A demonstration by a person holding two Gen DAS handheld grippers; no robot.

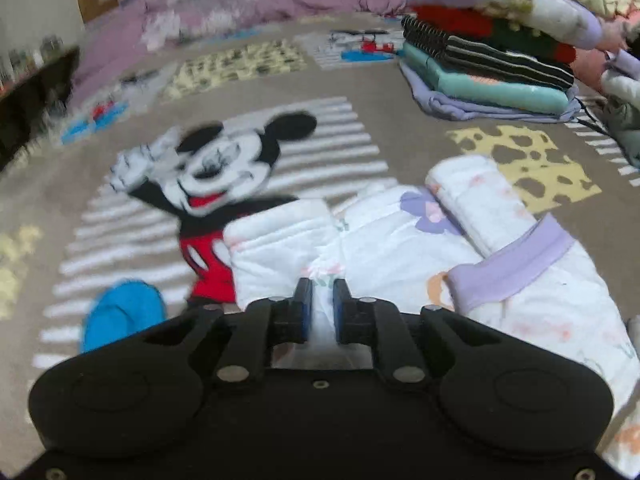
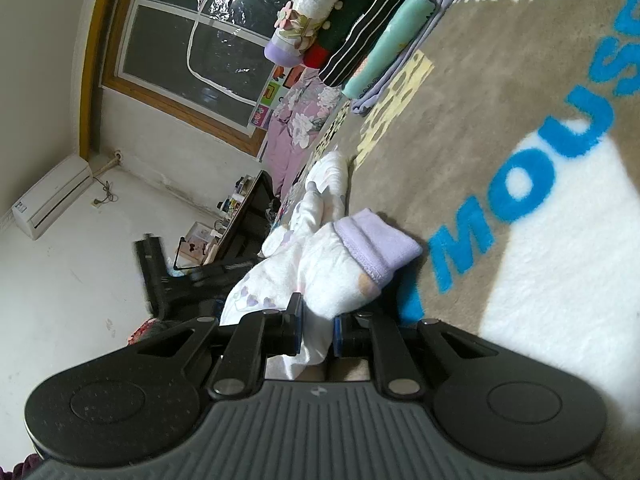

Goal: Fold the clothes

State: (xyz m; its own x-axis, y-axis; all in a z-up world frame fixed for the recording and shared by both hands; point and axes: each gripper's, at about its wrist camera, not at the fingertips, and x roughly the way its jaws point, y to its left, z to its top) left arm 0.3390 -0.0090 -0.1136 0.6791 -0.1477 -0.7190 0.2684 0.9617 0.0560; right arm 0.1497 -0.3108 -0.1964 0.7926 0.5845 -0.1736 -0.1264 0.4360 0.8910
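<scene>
A white floral garment with lilac cuffs (image 1: pixel 404 236) lies partly folded on a cartoon-mouse blanket (image 1: pixel 224 168). In the left wrist view my left gripper (image 1: pixel 322 304) is shut on the garment's near edge, white cloth showing between the blue pads. The right wrist view is rolled sideways. There my right gripper (image 2: pixel 318 328) is shut on the same white garment (image 2: pixel 320 268), whose lilac cuff (image 2: pixel 376 246) sits just beyond the fingers. The other gripper (image 2: pixel 160 280) shows dark at the left of that view.
A stack of folded clothes (image 1: pixel 492 64) stands at the back right of the blanket, also seen as the stack (image 2: pixel 360 28) in the right wrist view. A purple floral quilt (image 1: pixel 248 4) lies bunched behind. A window (image 2: pixel 200 40) and an air conditioner (image 2: pixel 52 196) line the wall.
</scene>
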